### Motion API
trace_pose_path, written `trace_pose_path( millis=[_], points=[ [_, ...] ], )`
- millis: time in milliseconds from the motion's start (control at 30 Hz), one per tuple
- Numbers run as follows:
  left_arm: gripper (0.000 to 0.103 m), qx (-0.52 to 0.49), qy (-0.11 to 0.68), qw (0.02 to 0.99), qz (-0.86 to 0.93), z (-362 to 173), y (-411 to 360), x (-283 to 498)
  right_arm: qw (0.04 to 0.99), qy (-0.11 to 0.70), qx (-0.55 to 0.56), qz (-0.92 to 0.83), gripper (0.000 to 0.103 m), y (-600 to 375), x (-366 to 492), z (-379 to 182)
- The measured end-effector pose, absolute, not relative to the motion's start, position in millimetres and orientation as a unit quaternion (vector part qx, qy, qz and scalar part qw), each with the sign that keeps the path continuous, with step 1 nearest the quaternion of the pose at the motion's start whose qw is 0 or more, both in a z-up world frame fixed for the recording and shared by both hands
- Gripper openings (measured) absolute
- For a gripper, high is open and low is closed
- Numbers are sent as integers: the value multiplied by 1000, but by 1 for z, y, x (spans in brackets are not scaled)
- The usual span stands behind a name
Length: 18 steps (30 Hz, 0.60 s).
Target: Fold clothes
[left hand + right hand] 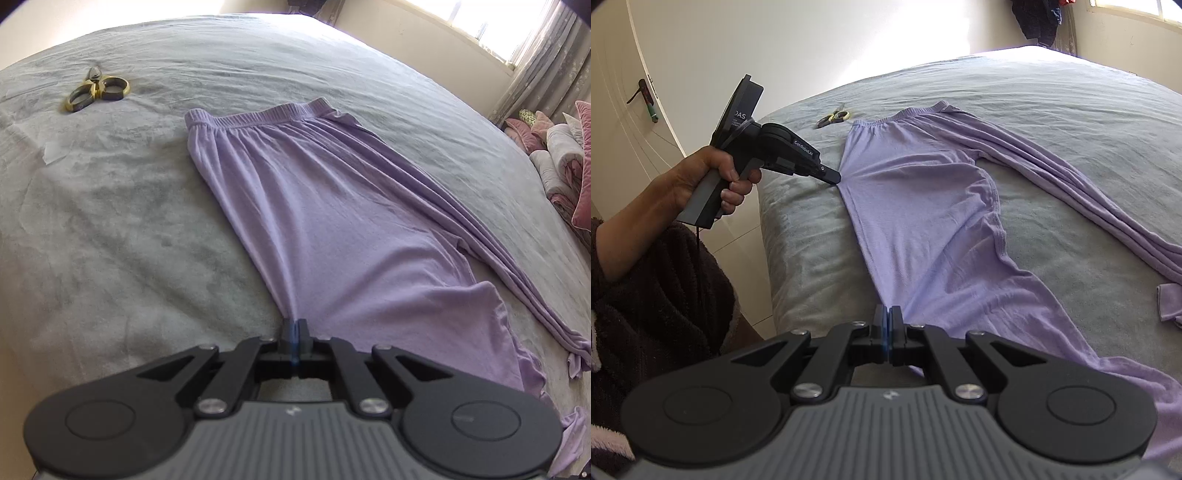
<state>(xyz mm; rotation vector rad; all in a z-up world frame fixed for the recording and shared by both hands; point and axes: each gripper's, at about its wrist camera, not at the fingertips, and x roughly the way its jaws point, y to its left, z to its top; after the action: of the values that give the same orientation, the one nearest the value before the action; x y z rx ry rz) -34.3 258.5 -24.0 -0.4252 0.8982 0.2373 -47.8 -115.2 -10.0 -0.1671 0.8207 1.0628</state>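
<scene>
Lilac trousers (923,206) lie spread on the grey bed (798,251). Left tool (834,180) and right tool (887,317) each pinch the near-left edge. Next, probably, carry that leg rightward over the far one.

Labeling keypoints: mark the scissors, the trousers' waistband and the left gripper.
scissors (98,92), left wrist view, handle loops.
waistband (258,114), left wrist view, elastic's middle.
left gripper (834,178), right wrist view, closed fingertips at trousers' edge.

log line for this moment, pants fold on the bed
step: grip near edge | left tool: shut on purple pants | right tool: shut on pants | bed | scissors: untouched
</scene>
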Motion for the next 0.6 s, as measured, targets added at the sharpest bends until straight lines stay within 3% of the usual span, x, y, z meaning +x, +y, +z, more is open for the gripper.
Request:
trace_pose_path(
  millis=[167,233,267,300,333,400,600],
  points=[
    [1,-196,437,871,111,-20,257,-33,769,406,-91,485,1,-105,-47,-27],
    [8,-187,445,870,99,-18,256,-31,768,408,-86,487,11,-105,-47,-31],
    [18,-180,449,870,90,-15,254,-30,767,411,-79,487,13,-108,-46,-29],
    [32,-176,449,872,87,-13,253,-30,771,410,-73,482,19,-112,-46,-26],
    [38,-172,446,874,87,-10,252,-31,776,408,-69,476,36,-117,-46,-22],
    [48,-156,441,880,86,-3,249,-32,795,393,-64,458,60,-129,-45,-14],
    [61,-137,413,899,49,13,232,-35,843,376,-22,384,61,-175,-37,-1]
  ],
)
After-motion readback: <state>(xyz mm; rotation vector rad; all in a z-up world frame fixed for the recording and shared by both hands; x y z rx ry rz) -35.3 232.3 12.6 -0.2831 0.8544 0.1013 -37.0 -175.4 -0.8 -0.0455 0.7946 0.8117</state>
